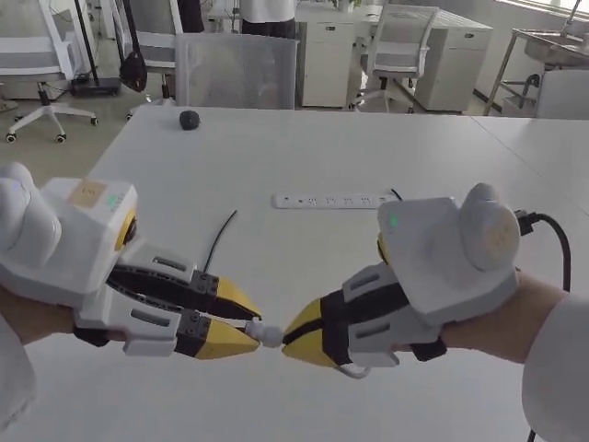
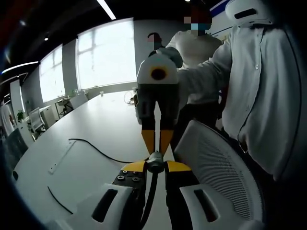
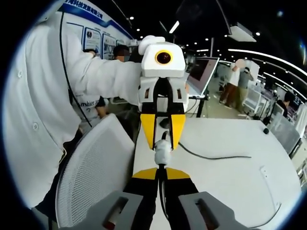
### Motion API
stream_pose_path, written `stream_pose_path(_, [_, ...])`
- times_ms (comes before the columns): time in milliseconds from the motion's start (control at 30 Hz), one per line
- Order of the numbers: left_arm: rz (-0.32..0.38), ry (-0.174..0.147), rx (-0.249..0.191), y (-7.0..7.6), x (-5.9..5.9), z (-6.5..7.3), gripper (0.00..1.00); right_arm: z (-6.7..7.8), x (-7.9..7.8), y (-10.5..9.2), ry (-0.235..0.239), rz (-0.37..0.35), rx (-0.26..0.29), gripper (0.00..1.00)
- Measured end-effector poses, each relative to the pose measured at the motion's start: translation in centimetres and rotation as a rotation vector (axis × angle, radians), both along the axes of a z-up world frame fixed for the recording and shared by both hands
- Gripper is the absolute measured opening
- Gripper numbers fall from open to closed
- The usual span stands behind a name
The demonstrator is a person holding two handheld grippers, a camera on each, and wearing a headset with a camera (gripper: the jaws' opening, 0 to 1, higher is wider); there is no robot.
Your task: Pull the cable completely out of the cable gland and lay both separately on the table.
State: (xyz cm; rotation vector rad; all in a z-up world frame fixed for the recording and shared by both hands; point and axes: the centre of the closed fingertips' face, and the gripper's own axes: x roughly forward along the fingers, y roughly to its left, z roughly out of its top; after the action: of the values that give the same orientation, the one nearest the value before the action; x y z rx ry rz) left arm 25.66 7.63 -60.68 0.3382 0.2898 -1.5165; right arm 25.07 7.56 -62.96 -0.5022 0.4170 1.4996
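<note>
The cable gland (image 1: 268, 332) hangs between the left gripper (image 1: 254, 328) and the right gripper (image 1: 293, 339), just above the bench (image 1: 368, 147) by its near edge.
The left fingers (image 1: 221, 296) are closed around the white gland, and in the left gripper view a black cable (image 2: 150, 194) runs from it back between them. The right fingers (image 3: 144, 174) are drawn together at the gland's other end; whether they pinch gland or cable cannot be told. Further in on the bench lie a loose black cord (image 1: 219, 241) and a white power strip (image 1: 336, 200), well apart from both grippers.
</note>
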Motion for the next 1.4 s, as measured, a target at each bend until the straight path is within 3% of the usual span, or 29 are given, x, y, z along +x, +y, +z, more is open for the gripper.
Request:
stream_pose_path(1000, [0.012,-0.009,0.007,0.6,0.6,0.5,0.14,0.4,0.6,0.5,-0.008,-0.011,0.022,0.00])
stream_pose_path(1400, [0.025,0.009,0.024,0.5,0.7,-0.8,0.14,-1.5,0.7,-0.3,0.010,-0.050,0.009,0.00])
